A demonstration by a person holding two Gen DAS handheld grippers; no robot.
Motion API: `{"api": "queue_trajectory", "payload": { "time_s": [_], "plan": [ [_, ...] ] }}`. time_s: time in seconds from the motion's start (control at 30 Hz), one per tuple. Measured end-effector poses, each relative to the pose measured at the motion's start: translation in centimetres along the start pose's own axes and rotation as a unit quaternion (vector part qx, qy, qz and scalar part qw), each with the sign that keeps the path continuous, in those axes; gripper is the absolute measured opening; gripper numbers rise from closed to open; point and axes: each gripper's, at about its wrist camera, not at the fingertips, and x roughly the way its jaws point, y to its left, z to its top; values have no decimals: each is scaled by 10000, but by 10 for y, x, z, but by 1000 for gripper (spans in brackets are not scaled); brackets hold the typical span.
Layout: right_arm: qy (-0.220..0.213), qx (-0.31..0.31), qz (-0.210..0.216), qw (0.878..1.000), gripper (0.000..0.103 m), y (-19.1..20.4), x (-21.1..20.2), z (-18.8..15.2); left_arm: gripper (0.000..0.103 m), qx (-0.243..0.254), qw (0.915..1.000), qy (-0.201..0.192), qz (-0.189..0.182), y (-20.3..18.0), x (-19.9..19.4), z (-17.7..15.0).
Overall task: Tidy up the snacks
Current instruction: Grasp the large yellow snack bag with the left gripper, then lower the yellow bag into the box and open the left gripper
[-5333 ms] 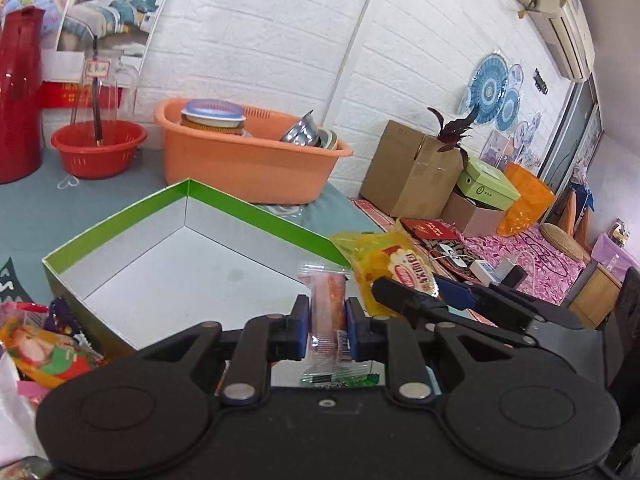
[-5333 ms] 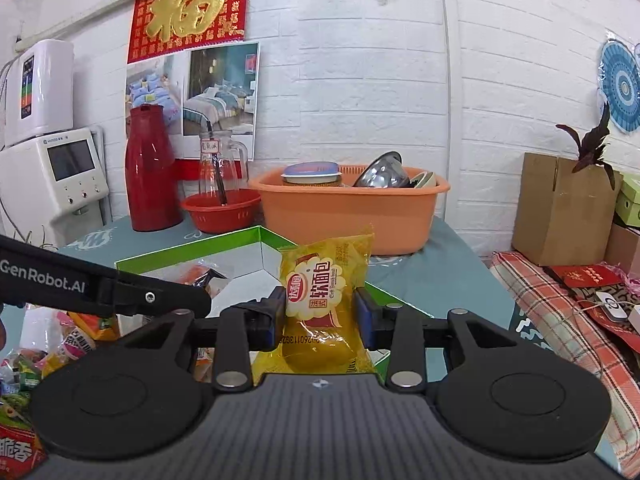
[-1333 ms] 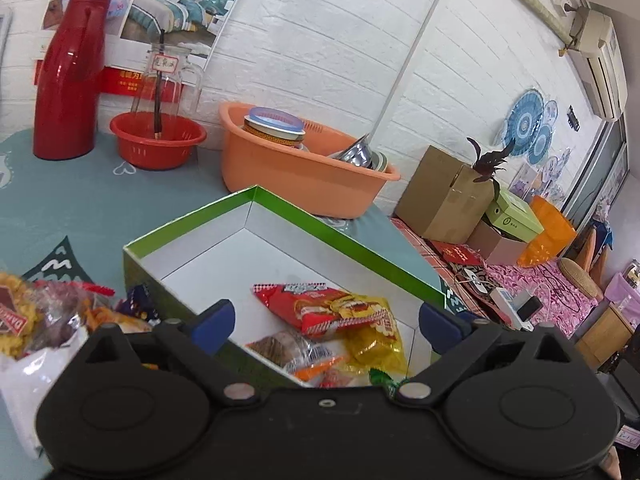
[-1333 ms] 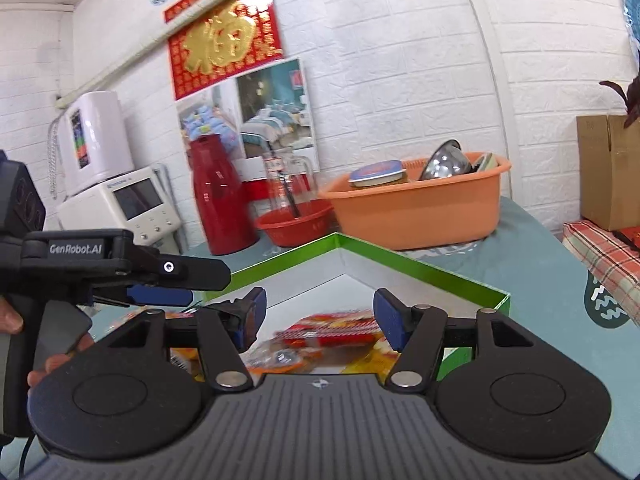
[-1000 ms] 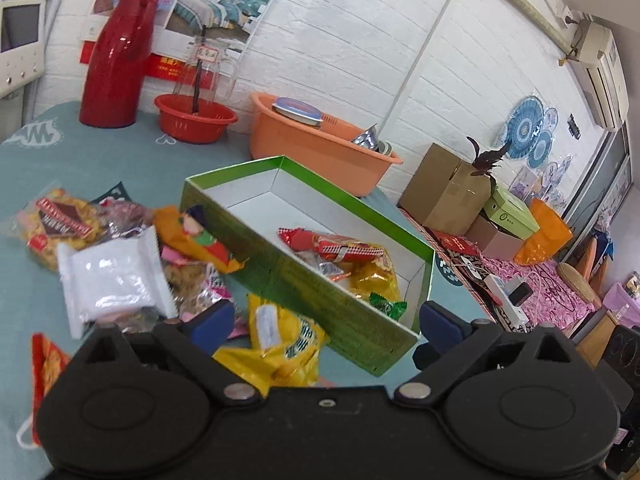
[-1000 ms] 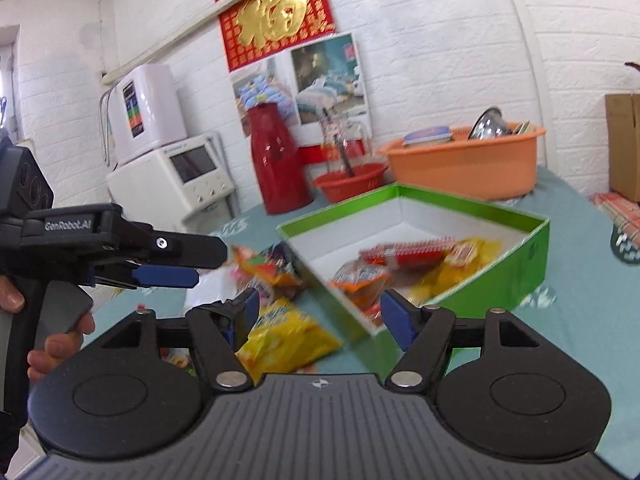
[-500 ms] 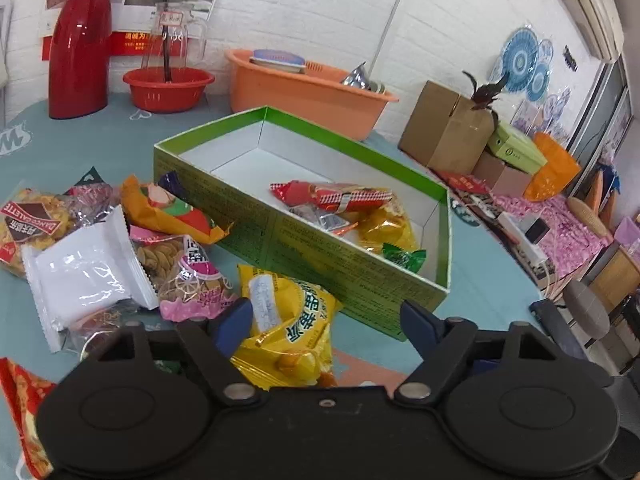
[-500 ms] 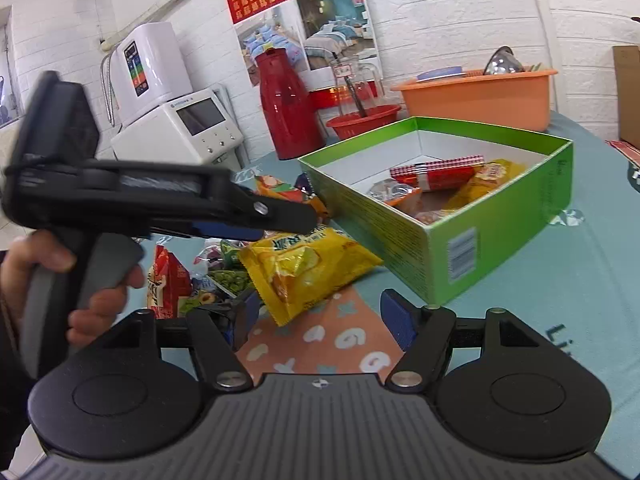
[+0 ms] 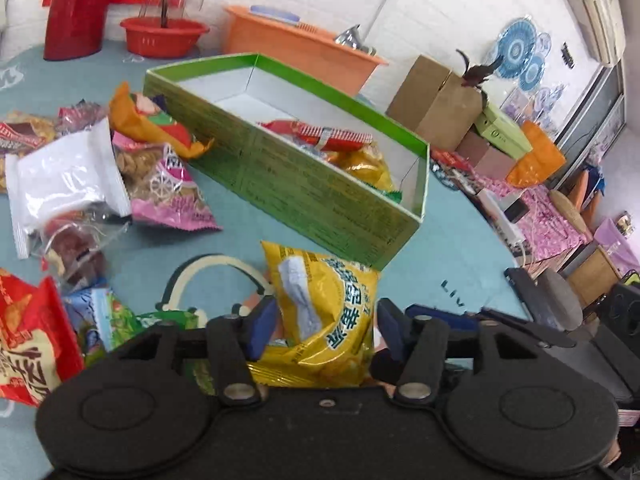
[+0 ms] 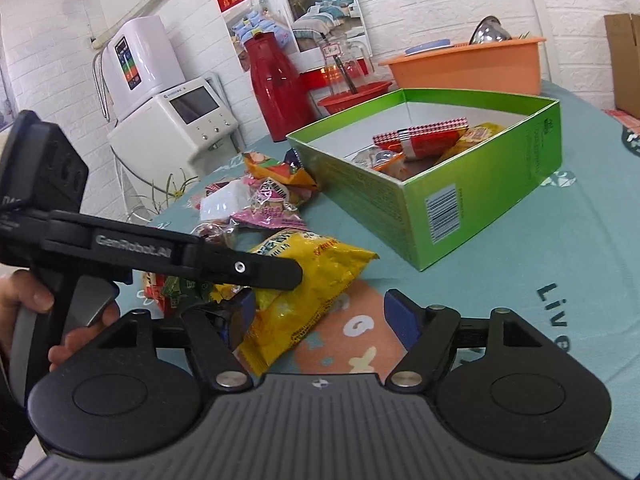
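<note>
Snacks: a crinkled yellow foil packet (image 9: 328, 308) lies at lower centre on the teal surface (image 9: 448, 264), just before the green cardboard box (image 9: 304, 188). Left gripper (image 9: 326, 330) jaws, just narrowing, bracket it ungripped; pickup is imminent. Right gripper (image 10: 320, 318) jaws gape empty.

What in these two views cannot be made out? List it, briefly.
- Left wrist view: whether the left gripper pads press the yellow snack bag; the bag hides the contact.
- Left wrist view: the green box floor, behind its near wall.
- Right wrist view: the bag's near end, behind the right gripper.
</note>
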Motion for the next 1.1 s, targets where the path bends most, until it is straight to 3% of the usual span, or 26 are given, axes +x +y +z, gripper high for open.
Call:
{"api": "queue_trajectory", "payload": {
  "time_s": [0.33,0.5,0.6,0.7,0.9,1.1],
  "plan": [
    [84,363,276,9989,103,0,15,-1,88,-284,9989,168,-322,9,13,11],
    [117,506,369,9980,103,1,25,0,73,-271,9986,238,-377,10,19,8],
    [67,408,294,9987,87,4,18,3,70,-243,9990,152,-343,6,13,7],
    [-160,46,205,9997,81,14,5,13,69,-138,9989,-65,-437,-3,1,11],
    [-786,-415,163,9959,80,21,-10,54,69,176,9949,-778,-612,-23,-20,46],
    [-1240,-634,27,9903,80,15,3,93,69,239,9895,-1185,-788,-23,-14,87]
  ]
}}
